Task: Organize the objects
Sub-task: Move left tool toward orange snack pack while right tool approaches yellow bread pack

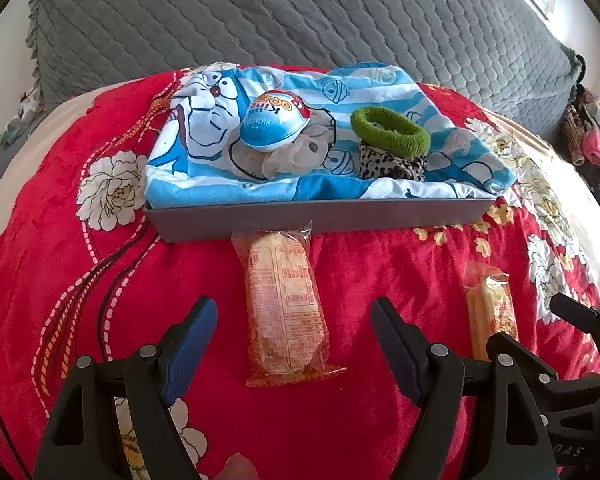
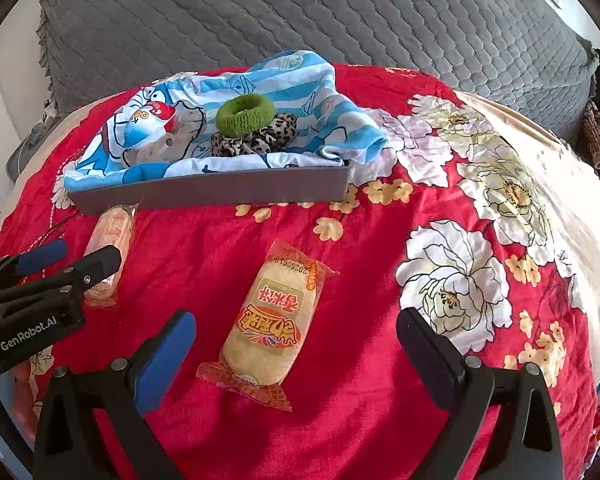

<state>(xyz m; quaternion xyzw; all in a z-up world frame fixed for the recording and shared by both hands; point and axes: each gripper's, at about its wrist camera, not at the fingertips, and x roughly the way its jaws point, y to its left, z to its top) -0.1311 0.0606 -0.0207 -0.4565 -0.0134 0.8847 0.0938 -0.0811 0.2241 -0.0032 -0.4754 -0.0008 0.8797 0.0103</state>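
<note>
On the red flowered blanket (image 1: 380, 264), the left gripper (image 1: 294, 344) hangs with its fingers spread wide either side of a clear-wrapped rice cracker packet (image 1: 286, 304), not touching it. The right gripper (image 2: 296, 356) stands likewise, fingers apart around a second orange-printed cracker packet (image 2: 266, 328). Beyond lies the shallow grey tray (image 1: 320, 218), holding a blue cartoon cloth (image 1: 204, 120), a green hair tie (image 1: 390, 132) and a blue-and-white egg-shaped toy (image 1: 274, 120).

Red quilt (image 2: 360, 248) lies bare btwn the two snack packs, so there's room to come down on either. Left pack (image 1: 286, 304) nearly touches the tray wall (image 1: 316, 216) at its far end; tight there. Right pack (image 2: 266, 324) sits well clear all round. Left gripper (image 2: 72, 258) hangs close over the left pack. Tray inside is crowded w/ cloth (image 1: 380, 92), scrunchies and an egg (image 1: 274, 120).
</note>
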